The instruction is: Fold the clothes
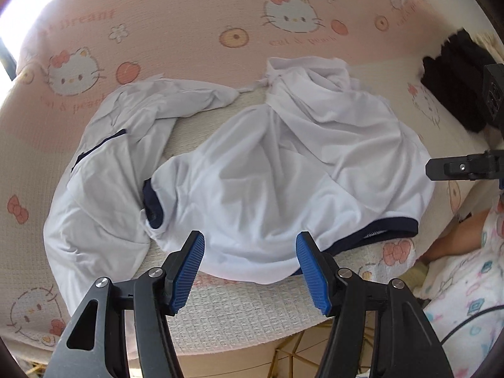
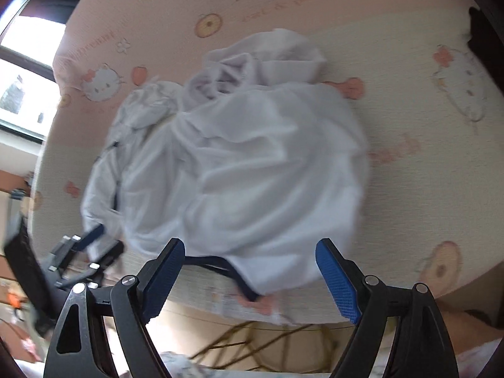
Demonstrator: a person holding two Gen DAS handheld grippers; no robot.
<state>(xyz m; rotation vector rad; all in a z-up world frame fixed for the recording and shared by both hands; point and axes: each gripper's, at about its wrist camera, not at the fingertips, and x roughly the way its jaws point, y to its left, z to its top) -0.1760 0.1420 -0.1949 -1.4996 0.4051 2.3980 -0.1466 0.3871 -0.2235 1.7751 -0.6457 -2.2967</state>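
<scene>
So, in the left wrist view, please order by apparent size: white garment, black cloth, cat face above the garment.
1. white garment
2. black cloth, partly cut off at the edge
3. cat face

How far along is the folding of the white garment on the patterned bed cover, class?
Done: nothing yet; the white garment lies crumpled, its navy trim bunched, on the bed cover. In hand: the left gripper and right gripper hover open over its near edge, neither pinching cloth. Left: grasp it, spread it flat and make every fold.
</scene>
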